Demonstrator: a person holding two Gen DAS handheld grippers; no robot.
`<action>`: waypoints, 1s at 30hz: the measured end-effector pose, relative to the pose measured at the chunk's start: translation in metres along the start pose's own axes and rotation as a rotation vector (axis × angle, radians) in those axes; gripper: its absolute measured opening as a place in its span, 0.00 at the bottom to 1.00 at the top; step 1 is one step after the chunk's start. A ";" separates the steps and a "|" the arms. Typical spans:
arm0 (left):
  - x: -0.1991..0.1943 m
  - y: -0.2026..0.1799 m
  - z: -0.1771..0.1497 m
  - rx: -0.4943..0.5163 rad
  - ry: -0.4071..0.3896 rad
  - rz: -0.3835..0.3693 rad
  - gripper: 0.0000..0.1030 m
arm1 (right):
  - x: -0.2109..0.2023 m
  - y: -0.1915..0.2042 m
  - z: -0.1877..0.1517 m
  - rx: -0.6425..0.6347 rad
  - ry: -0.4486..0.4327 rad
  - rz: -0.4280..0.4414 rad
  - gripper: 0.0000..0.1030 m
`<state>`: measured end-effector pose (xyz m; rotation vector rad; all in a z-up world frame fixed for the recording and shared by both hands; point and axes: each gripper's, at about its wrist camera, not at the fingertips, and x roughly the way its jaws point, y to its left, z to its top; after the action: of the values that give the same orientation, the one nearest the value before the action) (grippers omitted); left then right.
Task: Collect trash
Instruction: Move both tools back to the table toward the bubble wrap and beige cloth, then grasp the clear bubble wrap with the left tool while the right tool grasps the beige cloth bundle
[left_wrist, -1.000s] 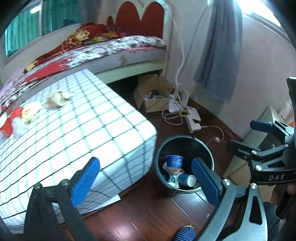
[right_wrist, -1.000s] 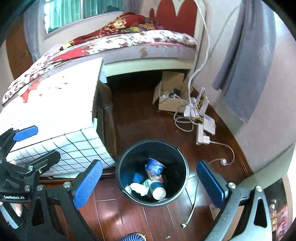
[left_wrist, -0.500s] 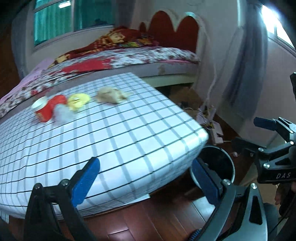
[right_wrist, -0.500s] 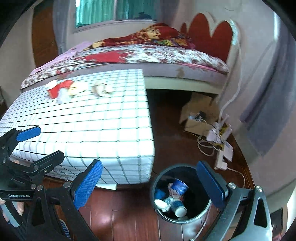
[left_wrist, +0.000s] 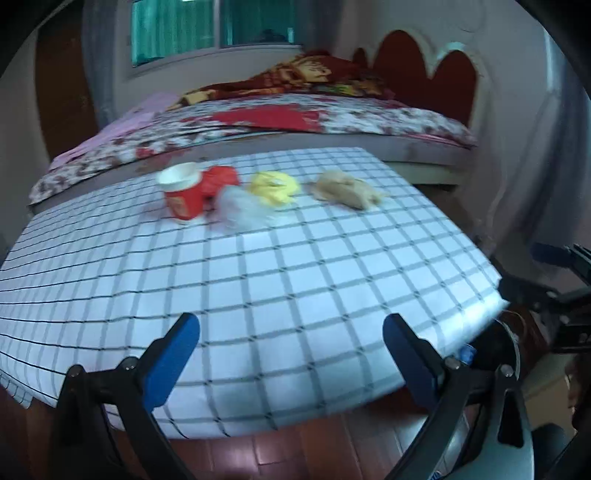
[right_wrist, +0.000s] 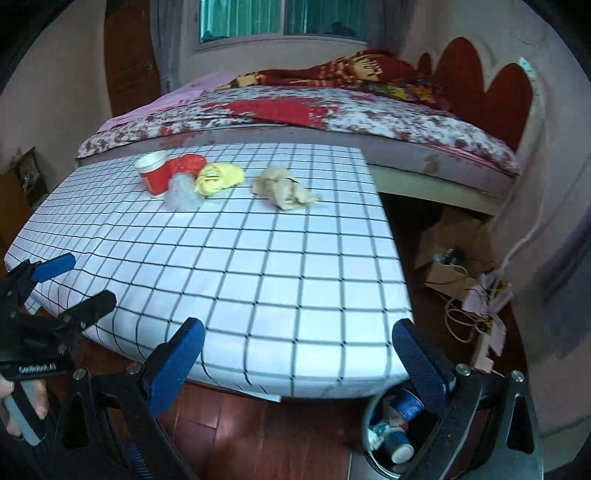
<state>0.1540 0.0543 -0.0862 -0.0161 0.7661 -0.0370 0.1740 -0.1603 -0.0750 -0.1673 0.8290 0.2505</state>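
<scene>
1. Both open, blue-padded grippers, left gripper (left_wrist: 291, 354) and right gripper (right_wrist: 297, 360), now face the white checked table (right_wrist: 258, 266) rather than the floor.
2. The round black trash bin (right_wrist: 388, 439) slides to the near right edge.

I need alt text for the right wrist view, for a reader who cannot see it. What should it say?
Open right tongs point at a checked tablecloth holding a red paper cup, yellow wad and brown crumpled paper. A trash bin with cups stands on the floor below right; a bed lies behind.
</scene>
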 end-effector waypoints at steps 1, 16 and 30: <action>0.003 0.004 0.002 -0.006 0.001 0.002 0.96 | 0.006 0.002 0.005 0.001 0.006 0.016 0.99; 0.127 0.074 0.085 -0.157 0.047 -0.007 0.66 | 0.149 -0.012 0.110 0.043 0.035 0.069 0.83; 0.177 0.064 0.097 -0.124 0.119 -0.049 0.51 | 0.218 -0.010 0.134 0.032 0.102 0.096 0.59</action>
<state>0.3503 0.1113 -0.1405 -0.1515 0.8857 -0.0378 0.4132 -0.1034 -0.1477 -0.1113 0.9435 0.3208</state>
